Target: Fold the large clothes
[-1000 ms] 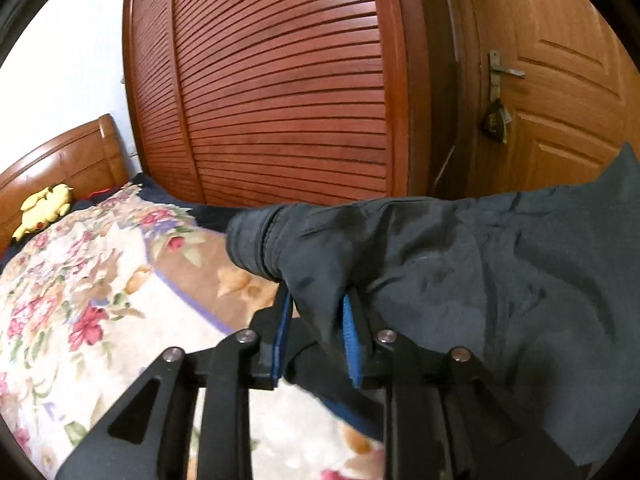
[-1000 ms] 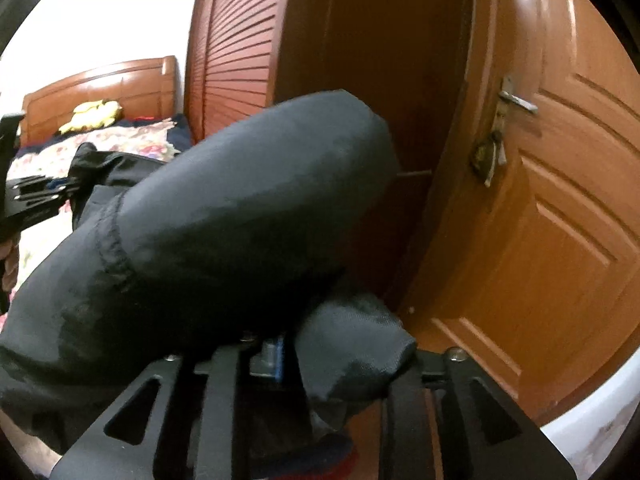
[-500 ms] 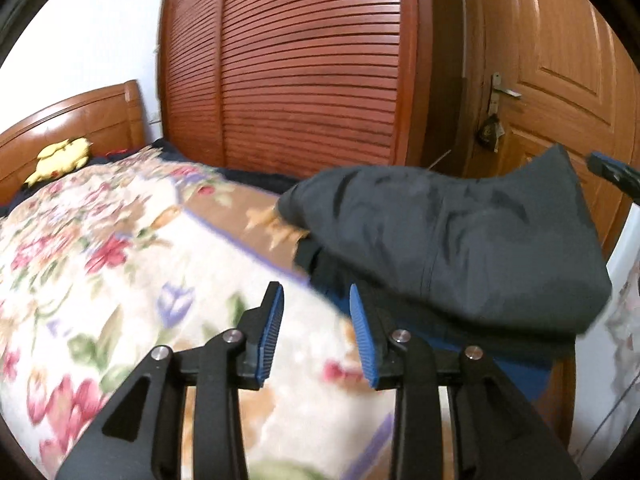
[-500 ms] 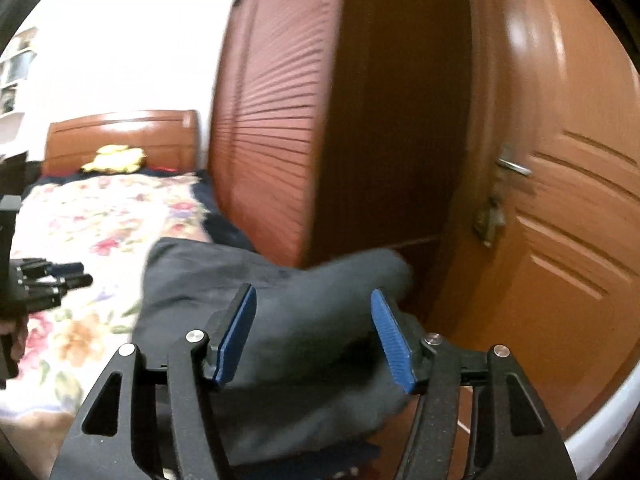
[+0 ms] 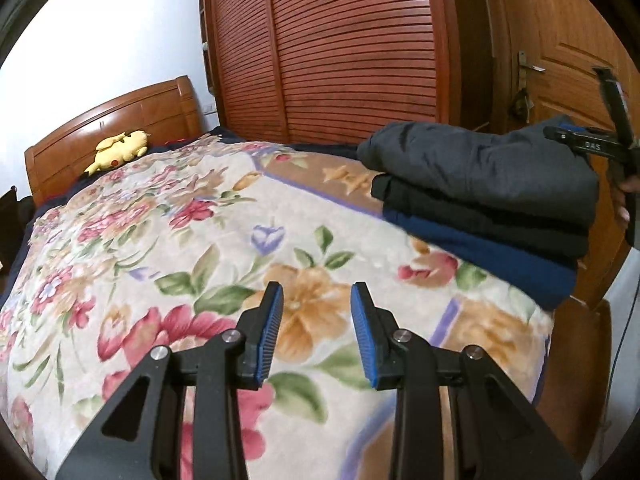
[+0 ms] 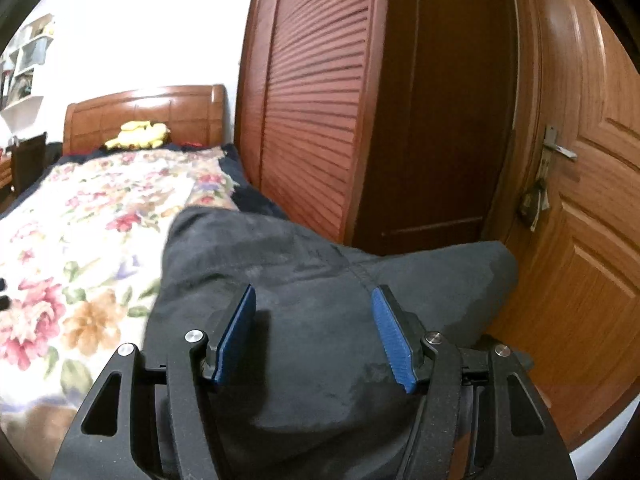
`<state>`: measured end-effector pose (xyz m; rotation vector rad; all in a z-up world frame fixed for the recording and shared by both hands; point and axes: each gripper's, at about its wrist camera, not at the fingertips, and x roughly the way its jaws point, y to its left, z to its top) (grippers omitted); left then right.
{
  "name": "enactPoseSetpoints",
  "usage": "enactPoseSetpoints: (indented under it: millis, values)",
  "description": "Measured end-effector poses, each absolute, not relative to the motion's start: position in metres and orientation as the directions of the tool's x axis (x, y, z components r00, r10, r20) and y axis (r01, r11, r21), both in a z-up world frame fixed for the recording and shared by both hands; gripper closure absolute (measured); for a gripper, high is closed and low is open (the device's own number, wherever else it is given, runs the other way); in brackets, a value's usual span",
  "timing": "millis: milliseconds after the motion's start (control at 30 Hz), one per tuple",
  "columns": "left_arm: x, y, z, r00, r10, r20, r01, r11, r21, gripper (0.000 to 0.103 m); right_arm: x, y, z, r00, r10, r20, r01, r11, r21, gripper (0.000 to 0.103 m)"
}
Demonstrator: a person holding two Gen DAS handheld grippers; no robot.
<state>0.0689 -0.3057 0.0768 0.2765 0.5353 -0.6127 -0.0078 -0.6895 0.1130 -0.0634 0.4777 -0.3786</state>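
- Left wrist view: left gripper over the flowered blanket, jaws parted with nothing between them, having just been opening.
- Three folded garments stacked at the far right corner of the bed: grey one on top, black one in the middle, blue one at the bottom.
- One yellow plush toy far left by the headboard.
- Right gripper seen at the right edge, just beside the stack.
- Right wrist view: right gripper released, jaws wide apart above the grey one, pads not pressing it.
- Behind: one slatted wardrobe, one door with one handle.
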Motion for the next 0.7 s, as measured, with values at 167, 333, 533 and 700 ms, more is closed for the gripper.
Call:
enactPoseSetpoints:
  millis: [167, 333, 533, 700]
  values:
    - [0.056, -0.280, 0.064, 0.685, -0.480, -0.548, 0.606, 0.793, 0.064, 0.069, -0.011, -0.698, 0.099, 0.803, -0.372, -0.465, 0.343, 0.927, -0.149, 0.040]
    - [0.046, -0.252, 0.043, 0.672, -0.484, -0.560, 0.601, 0.799, 0.031, 0.069, -0.016, -0.714, 0.085, 0.792, -0.329, -0.514, 0.349, 0.935, -0.060, 0.040]
    - [0.044, -0.222, 0.021, 0.692, -0.451, -0.563, 0.569, 0.821, 0.042, 0.069, -0.020, -0.718, 0.076, 0.791, -0.320, -0.521, 0.363, 0.932, -0.021, 0.040]
    - [0.047, -0.195, 0.007, 0.695, -0.438, -0.570, 0.543, 0.839, 0.017, 0.069, -0.018, -0.708, 0.082, 0.770, -0.370, -0.520, 0.397, 0.916, -0.063, 0.039]
